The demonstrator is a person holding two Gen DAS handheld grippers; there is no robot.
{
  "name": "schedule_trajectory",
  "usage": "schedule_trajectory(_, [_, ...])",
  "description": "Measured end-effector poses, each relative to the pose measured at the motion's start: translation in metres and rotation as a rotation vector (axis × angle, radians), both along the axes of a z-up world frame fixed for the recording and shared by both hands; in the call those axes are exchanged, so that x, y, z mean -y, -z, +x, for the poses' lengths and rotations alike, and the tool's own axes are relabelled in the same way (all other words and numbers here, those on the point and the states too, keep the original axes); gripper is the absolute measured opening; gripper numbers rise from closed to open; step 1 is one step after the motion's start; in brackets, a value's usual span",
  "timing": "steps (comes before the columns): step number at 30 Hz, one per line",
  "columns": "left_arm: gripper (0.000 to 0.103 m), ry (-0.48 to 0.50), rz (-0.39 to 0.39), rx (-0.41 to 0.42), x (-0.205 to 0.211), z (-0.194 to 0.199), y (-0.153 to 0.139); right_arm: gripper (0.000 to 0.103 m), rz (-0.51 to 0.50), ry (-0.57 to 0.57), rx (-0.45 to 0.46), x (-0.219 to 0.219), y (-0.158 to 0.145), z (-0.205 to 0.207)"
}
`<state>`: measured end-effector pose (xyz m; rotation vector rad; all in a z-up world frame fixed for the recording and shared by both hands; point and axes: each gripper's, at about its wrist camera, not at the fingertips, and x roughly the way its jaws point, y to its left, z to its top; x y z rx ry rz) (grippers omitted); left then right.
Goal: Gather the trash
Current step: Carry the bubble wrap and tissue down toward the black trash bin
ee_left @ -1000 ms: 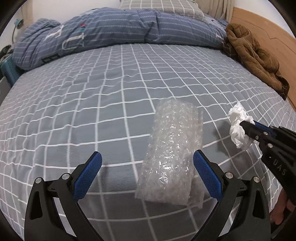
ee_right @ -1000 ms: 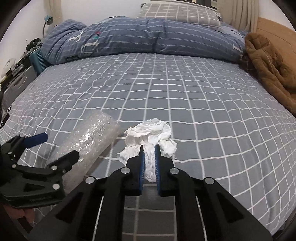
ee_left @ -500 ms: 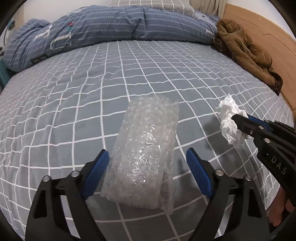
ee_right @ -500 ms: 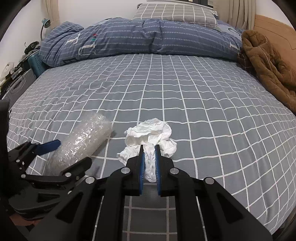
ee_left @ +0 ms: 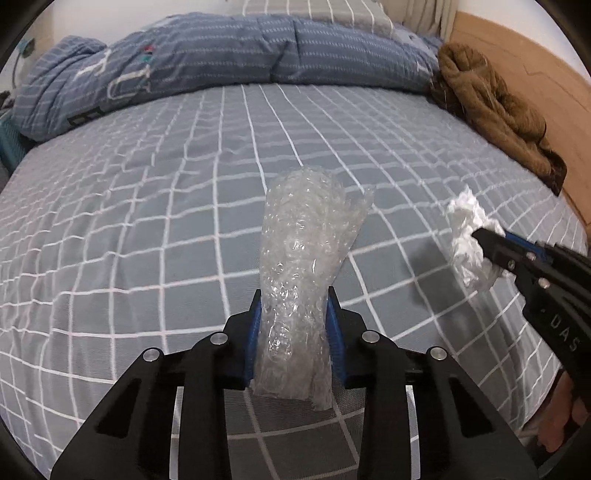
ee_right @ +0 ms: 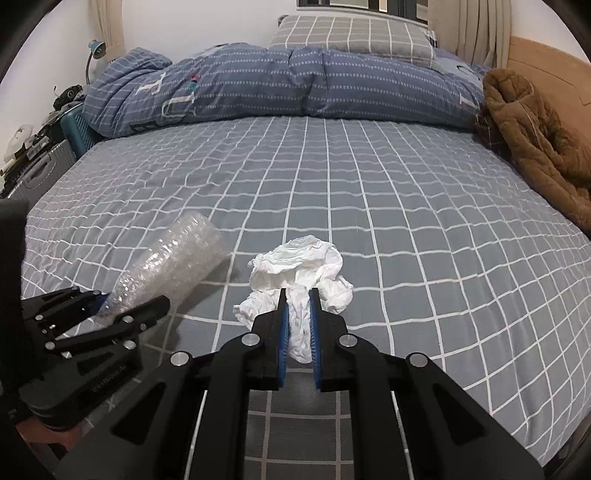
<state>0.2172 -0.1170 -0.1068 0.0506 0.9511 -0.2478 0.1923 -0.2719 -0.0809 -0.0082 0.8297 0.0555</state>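
Since a second ago, the left tool [ee_left: 293, 306] has been closed from wide open, and its blue pads are now pressed on the near end of the bubble wrap roll [ee_left: 303, 266]. The roll is squeezed narrow at the pads and flares wider beyond them, tilted up off the bed sheet [ee_left: 147, 240]. The right tool [ee_right: 297, 306] is seen unchanged, jaws narrow and clamped on a crumpled white tissue [ee_right: 299, 266], which bulges out above and to both sides of the pads. Both pieces of trash are held near the front edge of the bed, the roll to the left of the tissue, apart from it. Beyond them, grey checked sheet is spread. A blue striped duvet [ee_right: 288, 85] is bunched along the far side, with a grey checked pillow [ee_right: 351, 33] behind it. A brown fleece garment [ee_right: 535, 147] is heaped at the right by the wooden headboard [ee_left: 517, 92].
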Motion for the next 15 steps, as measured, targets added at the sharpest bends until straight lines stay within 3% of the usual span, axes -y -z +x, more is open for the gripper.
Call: schedule_trajectory(15, [0.031,-0.059,-0.046,0.098,-0.026,-0.038,-0.060,0.010,0.006,-0.023,0.106,-0.014,-0.048,-0.036])
